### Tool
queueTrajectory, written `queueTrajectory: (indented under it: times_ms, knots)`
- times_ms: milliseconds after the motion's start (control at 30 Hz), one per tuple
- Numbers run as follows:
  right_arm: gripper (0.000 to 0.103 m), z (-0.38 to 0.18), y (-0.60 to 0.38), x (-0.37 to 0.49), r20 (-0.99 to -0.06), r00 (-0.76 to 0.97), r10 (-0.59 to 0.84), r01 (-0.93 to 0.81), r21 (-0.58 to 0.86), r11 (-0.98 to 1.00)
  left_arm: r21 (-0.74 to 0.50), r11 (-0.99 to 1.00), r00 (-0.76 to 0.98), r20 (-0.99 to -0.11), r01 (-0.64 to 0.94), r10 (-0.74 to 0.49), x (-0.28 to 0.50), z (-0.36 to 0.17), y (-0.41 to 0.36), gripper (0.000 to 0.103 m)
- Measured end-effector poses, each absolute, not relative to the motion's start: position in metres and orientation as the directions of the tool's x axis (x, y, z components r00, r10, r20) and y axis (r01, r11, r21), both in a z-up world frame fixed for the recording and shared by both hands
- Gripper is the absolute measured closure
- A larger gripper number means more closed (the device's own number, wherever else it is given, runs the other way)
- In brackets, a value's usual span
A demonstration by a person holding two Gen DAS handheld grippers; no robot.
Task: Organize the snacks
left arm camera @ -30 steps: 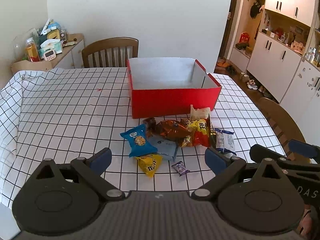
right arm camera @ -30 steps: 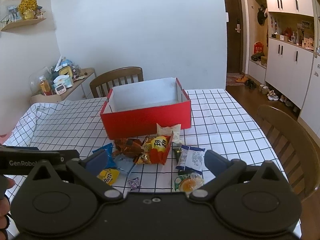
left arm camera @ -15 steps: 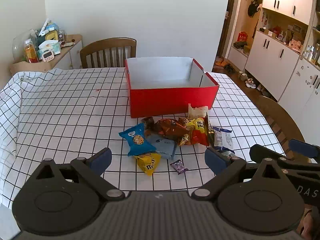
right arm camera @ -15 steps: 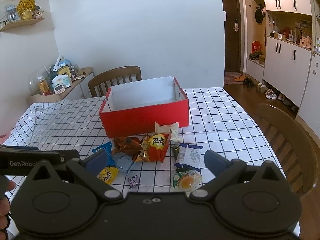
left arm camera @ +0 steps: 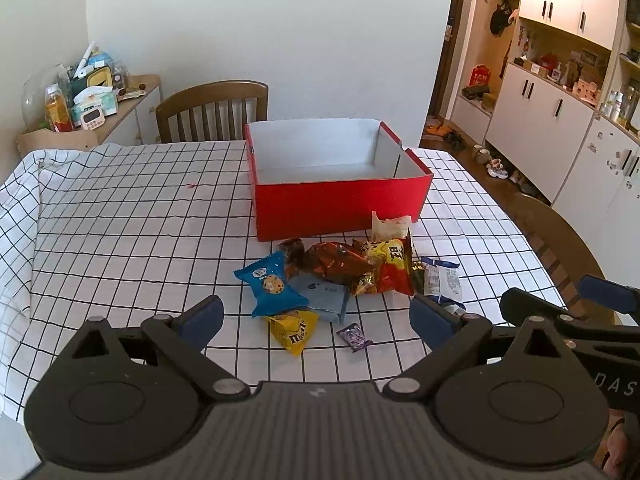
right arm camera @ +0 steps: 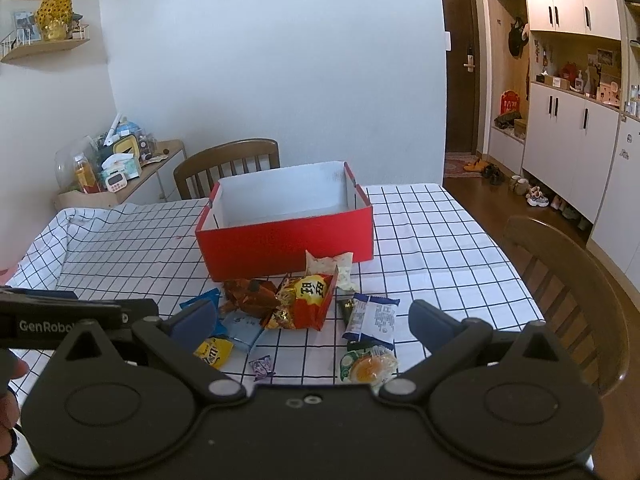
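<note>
Both grippers, left gripper (left arm camera: 316,318) & right gripper (right arm camera: 312,322), wide open, empty; snack pile (left arm camera: 344,276) just ahead, red box (left arm camera: 340,204) beyond.

You get bright, even daylight; soft faint shadows under red box (left arm camera: 340,204); sharp centre, strong fisheye bending at edges, dark vignette in corners.

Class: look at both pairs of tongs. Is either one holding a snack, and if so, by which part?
Nothing is held. The left tongs and right tongs are both open and empty; the snacks lie on the tablecloth.
</note>
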State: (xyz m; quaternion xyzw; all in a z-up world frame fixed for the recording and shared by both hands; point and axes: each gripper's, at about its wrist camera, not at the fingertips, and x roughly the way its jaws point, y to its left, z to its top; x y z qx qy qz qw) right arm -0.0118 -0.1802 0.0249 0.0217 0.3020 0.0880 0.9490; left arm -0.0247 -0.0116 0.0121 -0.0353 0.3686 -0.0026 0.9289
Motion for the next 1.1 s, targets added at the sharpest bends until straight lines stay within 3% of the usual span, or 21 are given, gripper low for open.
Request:
queueTrajectory:
  times_ms: [833,1100]
  knots:
    - [0.0,0.022,-0.176,-0.006,-0.573,0.798,0.186,-0.177,0.072,0.982,-0.085,0.996,0.709,-0.704,-0.017,-0.048,-0.012,0.005,-0.01,0.003]
    - [0.001,-0.001,-0.186,0.017,-0.648,0.743,0.169,-0.137,0.101,0.985,-0.116,0.992,0.63,-0.775,-0.055,-0.056,0.011,-0.022,-0.003,0.003]
